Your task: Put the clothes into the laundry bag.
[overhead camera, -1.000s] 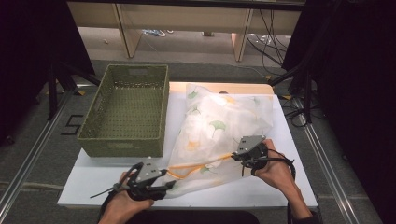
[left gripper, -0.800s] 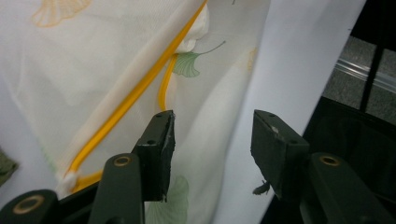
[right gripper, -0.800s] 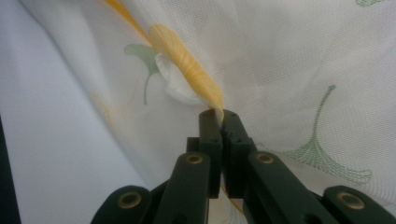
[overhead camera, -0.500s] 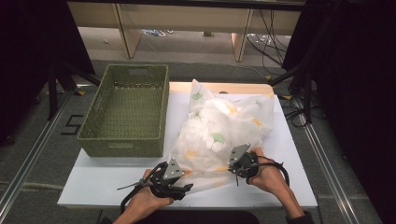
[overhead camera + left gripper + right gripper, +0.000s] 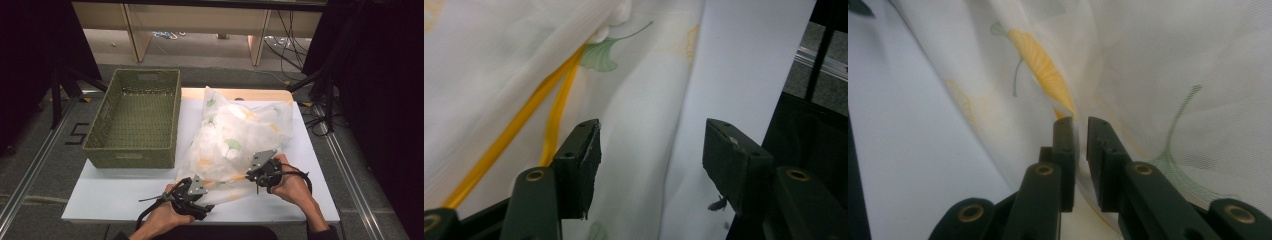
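A sheer white cloth printed with green and yellow ginkgo leaves lies bunched on the white table. My left gripper is at the cloth's near edge. In the left gripper view it is open, with cloth and a yellow trim band lying under and between its jaws. My right gripper is at the cloth's near right side. In the right gripper view it is shut on a fold of the cloth beside a yellow leaf print.
A green woven basket stands on the table's left half, close to the cloth's left side. Bare table runs along the front edge and to the right of the cloth. Cables lie on the floor beyond the table.
The yellow edge was stretched taut between both grippers a second ago. The grippers have moved toward each other, the cloth has slackened into a heap, and the left gripper now stands open.
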`<state>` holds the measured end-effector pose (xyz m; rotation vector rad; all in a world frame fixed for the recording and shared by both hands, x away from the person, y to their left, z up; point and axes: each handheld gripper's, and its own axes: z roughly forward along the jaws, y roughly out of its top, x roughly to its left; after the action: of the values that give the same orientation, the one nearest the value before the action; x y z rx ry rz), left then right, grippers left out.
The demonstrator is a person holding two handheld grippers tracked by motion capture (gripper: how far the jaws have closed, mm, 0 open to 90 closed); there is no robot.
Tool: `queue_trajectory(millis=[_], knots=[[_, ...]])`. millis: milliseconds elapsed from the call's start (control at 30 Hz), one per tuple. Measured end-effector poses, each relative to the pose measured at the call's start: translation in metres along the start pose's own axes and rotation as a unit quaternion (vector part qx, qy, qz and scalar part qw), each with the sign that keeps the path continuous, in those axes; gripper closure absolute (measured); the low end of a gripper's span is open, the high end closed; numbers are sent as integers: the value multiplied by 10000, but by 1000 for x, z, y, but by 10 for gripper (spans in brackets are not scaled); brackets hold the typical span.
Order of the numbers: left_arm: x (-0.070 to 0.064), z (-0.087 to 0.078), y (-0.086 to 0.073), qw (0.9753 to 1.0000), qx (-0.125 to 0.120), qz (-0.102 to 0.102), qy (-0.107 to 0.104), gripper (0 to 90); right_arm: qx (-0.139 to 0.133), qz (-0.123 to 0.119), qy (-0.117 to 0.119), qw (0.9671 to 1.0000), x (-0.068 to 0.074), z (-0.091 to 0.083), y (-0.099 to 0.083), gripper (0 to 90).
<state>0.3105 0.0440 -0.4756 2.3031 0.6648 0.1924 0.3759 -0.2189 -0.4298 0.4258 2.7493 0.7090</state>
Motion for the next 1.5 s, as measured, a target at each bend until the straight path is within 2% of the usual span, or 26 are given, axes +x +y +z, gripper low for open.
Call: queue_trajectory(millis=[100,233,300,333,367,433,500,533,567,667,700,733,800,900,1033,1067,1133,1167,1233,1267,1300,1333,1367,1433,1467,1500], knots=[[-1,5,2,10000,78,37,-43,390,-14,-68,-105,9999,-3,-8,0,892],[0,8,4,9999,60,124,9,425,-71,-41,13,10000,-8,-10,-1,886],[1,7,4,9999,52,104,54,423,-90,374,-252,9989,-10,-20,-4,856],[1,4,4,9999,0,82,86,420,-177,249,-353,9989,-15,-27,-7,848],[1,3,4,9999,-97,9,89,415,-158,545,-409,9975,-17,-35,-11,832],[2,-5,4,9998,-184,-11,115,408,-357,712,-529,9954,-23,-49,-24,780],[4,-15,3,9994,-288,-23,173,408,-375,959,-681,9923,-27,-62,-40,747],[5,-20,2,9992,-356,-76,189,407,-367,1158,-778,9895,-29,-66,-49,722],[6,-25,1,9987,-436,-104,224,406,-285,1559,-826,9839,-28,-70,-60,712],[12,-38,-3,9973,-572,-253,387,394,-36,2030,-1004,9740,-27,-69,-90,675],[14,-41,-5,9967,-633,-305,399,394,36,2262,-979,9691,-27,-66,-98,667],[16,-45,-7,9964,-638,-334,452,394,129,2308,-812,9695,-30,-62,-107,654],[19,-50,-12,9955,-654,-431,540,393,275,2682,-845,9593,-30,-55,-116,625],[24,-55,-18,9949,-643,-522,581,390,124,2802,-685,9574,-35,-38,-124,580],[28,-60,-24,9941,-649,-597,633,384,48,2836,-635,9568,-36,-23,-126,559],[30,-61,-26,9941,-613,-569,692,382,58,2944,-609,9537,-36,-23,-125,564],[32,-64,-28,9938,-588,-541,769,378,10,2948,-629,9535,-36,-22,-123,610],[33,-64,-28,9931,-645,-652,733,374,-22,2907,-639,9547,-36,-22,-123,664],[35,-66,-30,9923,-650,-676,812,367,-44,2698,-612,9610,-35,-20,-121,773],[35,-67,-30,9923,-674,-678,783,366,12,2444,-579,9679,-35,-21,-120,849],[35,-68,-31,9915,-681,-748,819,367,70,2448,-612,9676,-33,-21,-118,884],[37,-69,-32,9920,-625,-691,855,366,68,2277,-638,9716,-33,-21,-119,891],[38,-69,-32,9922,-621,-672,842,367,80,2354,-594,9701,-32,-23,-119,893],[38,-70,-34,9912,-684,-773,824,367,37,2400,-557,9692,-29,-31,-119,895],[40,-72,-35,9917,-631,-722,853,366,34,2398,-540,9693,-27,-38,-120,894],[41,-73,-36,9918,-570,-718,895,366,-25,2440,-656,9675,-22,-44,-120,895]])
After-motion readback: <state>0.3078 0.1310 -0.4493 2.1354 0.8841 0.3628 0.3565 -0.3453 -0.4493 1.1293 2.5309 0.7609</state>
